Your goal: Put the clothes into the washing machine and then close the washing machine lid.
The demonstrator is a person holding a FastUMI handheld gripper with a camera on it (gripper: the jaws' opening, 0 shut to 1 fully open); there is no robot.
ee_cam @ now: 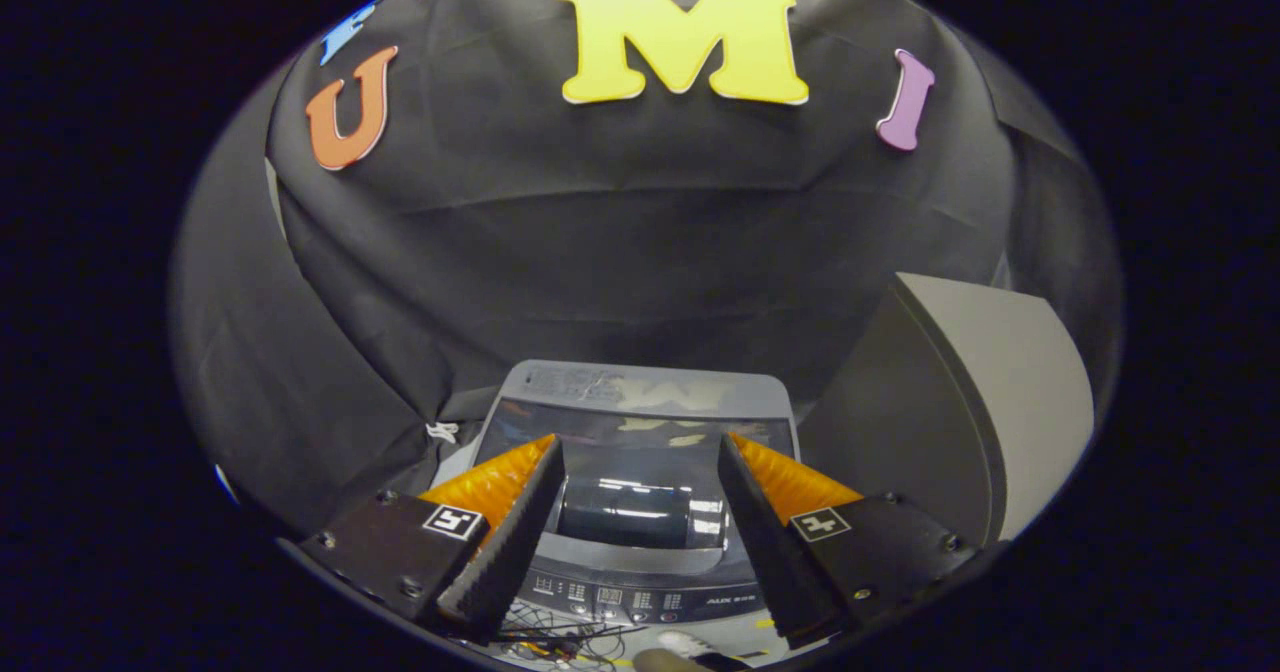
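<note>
The gripper (640, 537) hovers above the machine with its fingers spread wide apart and nothing between them. Just ahead and below lies the washing machine (640, 492), its control panel (640, 592) nearest and its glossy lid (640, 432) seemingly down; the lid is probably rigid, smooth and slippery, best worked at its front edge. No clothes are discernible, though fabric would be soft and light; a grey box (960, 402) stands beside the machine, before the black cloth wall (620, 242).
</note>
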